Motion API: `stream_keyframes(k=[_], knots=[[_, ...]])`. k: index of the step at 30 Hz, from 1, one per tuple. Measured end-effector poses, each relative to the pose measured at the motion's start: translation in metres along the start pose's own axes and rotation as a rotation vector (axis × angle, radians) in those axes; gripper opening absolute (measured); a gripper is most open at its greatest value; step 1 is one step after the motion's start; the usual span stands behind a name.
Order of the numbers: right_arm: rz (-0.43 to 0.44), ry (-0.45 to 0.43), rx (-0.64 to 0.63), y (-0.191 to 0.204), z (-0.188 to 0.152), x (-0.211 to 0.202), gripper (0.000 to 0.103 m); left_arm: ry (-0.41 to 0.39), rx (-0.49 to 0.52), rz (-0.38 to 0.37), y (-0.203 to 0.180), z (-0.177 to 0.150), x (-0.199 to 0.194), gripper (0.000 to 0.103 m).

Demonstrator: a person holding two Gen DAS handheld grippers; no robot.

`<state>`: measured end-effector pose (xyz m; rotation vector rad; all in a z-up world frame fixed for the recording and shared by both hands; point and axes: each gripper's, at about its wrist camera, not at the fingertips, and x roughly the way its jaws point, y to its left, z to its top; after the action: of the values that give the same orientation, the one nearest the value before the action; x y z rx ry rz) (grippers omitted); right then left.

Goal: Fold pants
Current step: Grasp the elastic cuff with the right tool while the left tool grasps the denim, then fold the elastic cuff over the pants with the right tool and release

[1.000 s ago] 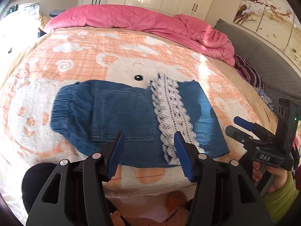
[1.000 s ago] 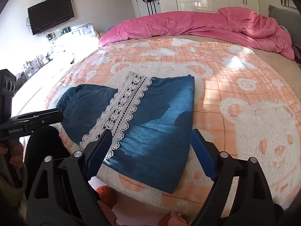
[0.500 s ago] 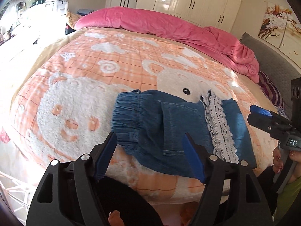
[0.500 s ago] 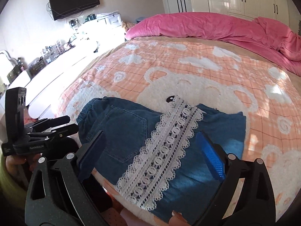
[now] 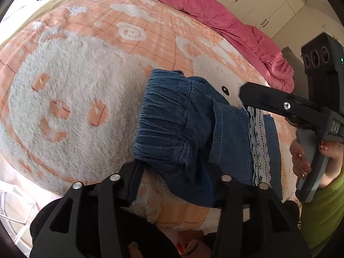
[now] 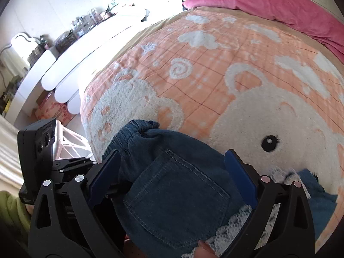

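Denim first: the pants (image 5: 193, 129) lie on the bear blanket (image 5: 71, 99) at the near edge of the bed, partly folded, with the gathered waistband (image 5: 165, 120) at the end nearest my left tool (image 5: 178, 178) and the lace trim (image 5: 258, 142) running across the cloth on the far side of the back pocket (image 6: 174, 195). I judge this fabric soft and light but thick at the elastic, so it should bunch, not slide, and the fluffy blanket will drag at it. The best hold looks to me like the near corner of the waistband, where the layers stack, and the lace is the part I would keep out of the pads.

Left tool: its fingers are spread wide, either side of the near waistband corner, cloth between them, and I can't make out a pinch, so I call it open. Right tool (image 6: 174, 176): blue pads (image 6: 240, 174) apart, straddling the pocket just above the denim, not closed on anything that I can see.

Writing: on the right tool's handle, seen from the left camera, I read "DAS". There is small print on the left tool's camera housing in the other view, too small for me to read.
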<state>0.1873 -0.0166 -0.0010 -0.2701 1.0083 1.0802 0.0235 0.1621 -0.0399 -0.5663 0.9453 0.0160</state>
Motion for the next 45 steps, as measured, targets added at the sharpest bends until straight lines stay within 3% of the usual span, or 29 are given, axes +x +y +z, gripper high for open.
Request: stream_keyframes(k=[8, 10, 11, 15, 22, 27, 30, 41, 45], knots=[[0.102, 0.142, -0.026, 0.013, 0.022, 0.062, 0.091, 0.004, 0.008, -0.007, -0.004, -0.004, 0.004, 0.041], [0.133, 0.157, -0.024, 0.014, 0.021, 0.074, 0.073, 0.007, 0.003, -0.009, -0.002, -0.003, 0.005, 0.041], [0.161, 0.162, -0.02, 0.014, 0.02, 0.078, 0.048, 0.008, -0.006, -0.014, 0.0, -0.001, 0.005, 0.041], [0.134, 0.118, -0.03, 0.016, 0.014, 0.066, 0.031, 0.017, -0.005, -0.014, -0.001, 0.002, 0.009, 0.044], [0.241, -0.017, 0.016, 0.005, 0.007, 0.007, 0.027, -0.02, 0.004, -0.049, -0.01, 0.003, 0.007, 0.066], [0.259, -0.081, 0.022, -0.01, -0.003, -0.03, 0.027, -0.037, 0.024, -0.145, -0.028, 0.002, 0.005, 0.065], [0.251, -0.118, 0.034, -0.023, -0.013, -0.049, 0.027, -0.026, 0.045, -0.195, -0.047, 0.001, 0.003, 0.057], [0.223, -0.218, 0.111, -0.077, -0.058, -0.098, 0.027, -0.019, 0.16, -0.195, -0.123, -0.007, 0.012, 0.054], [0.203, -0.268, 0.142, -0.098, -0.079, -0.116, 0.038, -0.007, 0.184, -0.211, -0.148, -0.015, 0.025, 0.054]])
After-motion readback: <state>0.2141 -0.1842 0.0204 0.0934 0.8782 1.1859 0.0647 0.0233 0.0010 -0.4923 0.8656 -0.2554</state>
